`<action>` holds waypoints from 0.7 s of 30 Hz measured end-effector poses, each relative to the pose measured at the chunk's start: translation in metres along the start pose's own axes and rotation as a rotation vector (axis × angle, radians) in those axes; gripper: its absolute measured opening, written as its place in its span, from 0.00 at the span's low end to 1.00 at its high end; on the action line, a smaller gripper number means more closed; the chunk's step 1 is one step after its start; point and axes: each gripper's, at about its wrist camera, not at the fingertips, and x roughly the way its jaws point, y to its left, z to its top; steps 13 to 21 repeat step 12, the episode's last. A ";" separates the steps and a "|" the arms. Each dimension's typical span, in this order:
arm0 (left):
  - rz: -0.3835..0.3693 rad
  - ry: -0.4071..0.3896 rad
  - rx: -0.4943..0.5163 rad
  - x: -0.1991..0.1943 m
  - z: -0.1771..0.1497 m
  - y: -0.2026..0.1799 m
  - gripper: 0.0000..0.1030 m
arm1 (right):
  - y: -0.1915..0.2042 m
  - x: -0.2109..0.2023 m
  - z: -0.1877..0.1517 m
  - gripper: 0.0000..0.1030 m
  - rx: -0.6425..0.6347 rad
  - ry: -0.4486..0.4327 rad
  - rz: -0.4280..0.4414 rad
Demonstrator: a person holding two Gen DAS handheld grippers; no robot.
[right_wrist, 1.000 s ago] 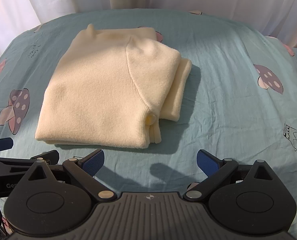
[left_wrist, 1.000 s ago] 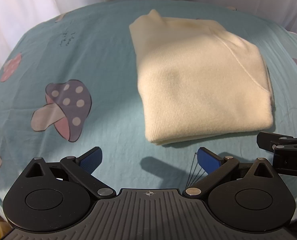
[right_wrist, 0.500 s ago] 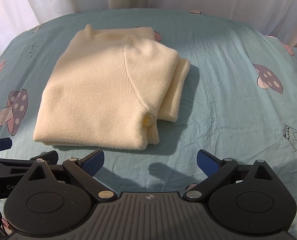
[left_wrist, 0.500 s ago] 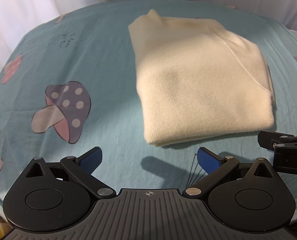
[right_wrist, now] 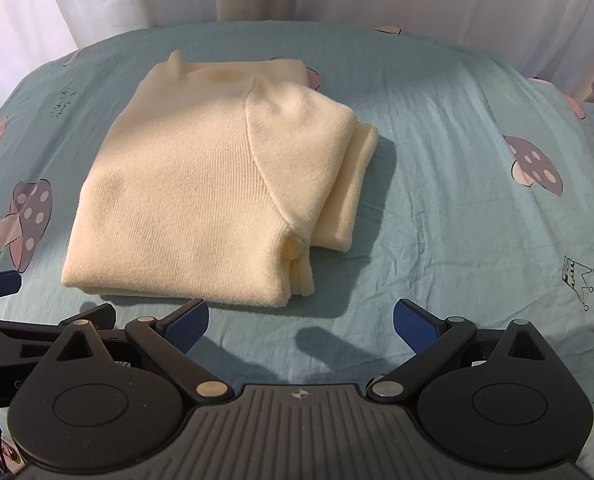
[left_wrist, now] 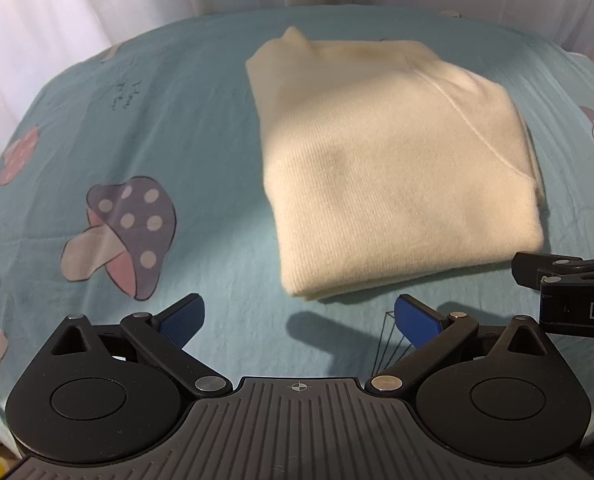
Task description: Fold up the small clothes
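On smooth teal sheet (right_wrist: 437,208), ribbed cream knit sweater (right_wrist: 201,200), folded rectangular.

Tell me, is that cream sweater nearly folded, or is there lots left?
It looks nearly done: the cream sweater lies in a compact folded stack on the mushroom-print sheet. Nothing is in hand; the left gripper and right gripper are both open, short of it. Perhaps only tidying the protruding sleeve layers remains.

The left gripper (left_wrist: 297,316) and right gripper (right_wrist: 301,320) look alike: black linkage arms with silver pivot screws, round black hubs, a ribbed grey housing bearing a small cross mark, blue textured finger pads (left_wrist: 181,320). White letters "DA" mark one side.
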 end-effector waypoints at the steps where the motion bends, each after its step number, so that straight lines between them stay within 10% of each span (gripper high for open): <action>1: -0.006 0.005 0.003 0.000 0.000 -0.001 1.00 | 0.000 0.000 0.000 0.96 0.002 -0.001 0.000; 21: -0.010 0.028 0.007 0.003 -0.001 0.001 1.00 | -0.001 0.001 0.001 0.96 0.009 -0.005 -0.006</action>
